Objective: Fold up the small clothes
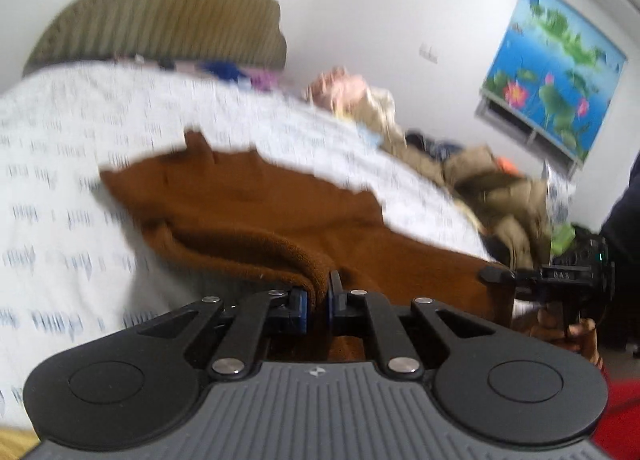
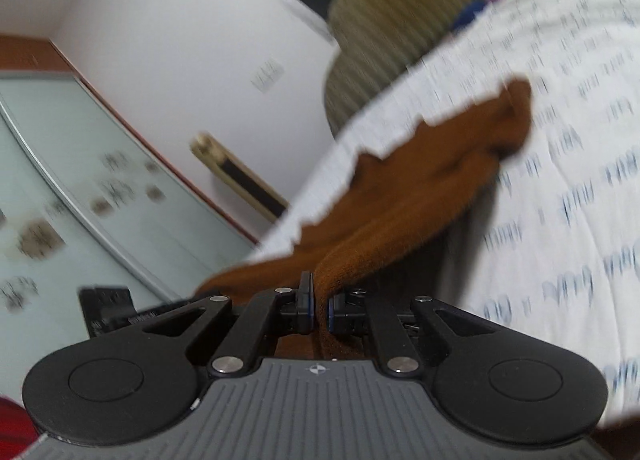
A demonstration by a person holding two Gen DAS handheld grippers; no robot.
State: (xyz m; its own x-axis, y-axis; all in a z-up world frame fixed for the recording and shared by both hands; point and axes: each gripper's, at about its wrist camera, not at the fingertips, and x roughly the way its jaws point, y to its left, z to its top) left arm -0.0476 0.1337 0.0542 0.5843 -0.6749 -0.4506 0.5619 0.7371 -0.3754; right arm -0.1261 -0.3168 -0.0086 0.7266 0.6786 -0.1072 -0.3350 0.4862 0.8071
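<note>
We see both frames smeared by motion blur. The left gripper (image 1: 319, 302) has its jaws closed on a folded edge of the brown garment (image 1: 248, 200); fabric is pinched between the blue pads. The right gripper (image 2: 319, 306) is likewise clamped on a brown edge, with cloth hanging down between its fingers. The garment is lifted at both pinched edges, and the rest trails away onto the white printed bedsheet (image 1: 72, 132), toward the near edge of the bed. In the left wrist view the right gripper appears at the garment's right-hand end. A pile of other clothes (image 1: 492, 188) lies along the far edge of the bed, probably jackets, though blur prevents certainty. A striped headboard (image 1: 168, 16) stands at the bed's end.
</note>
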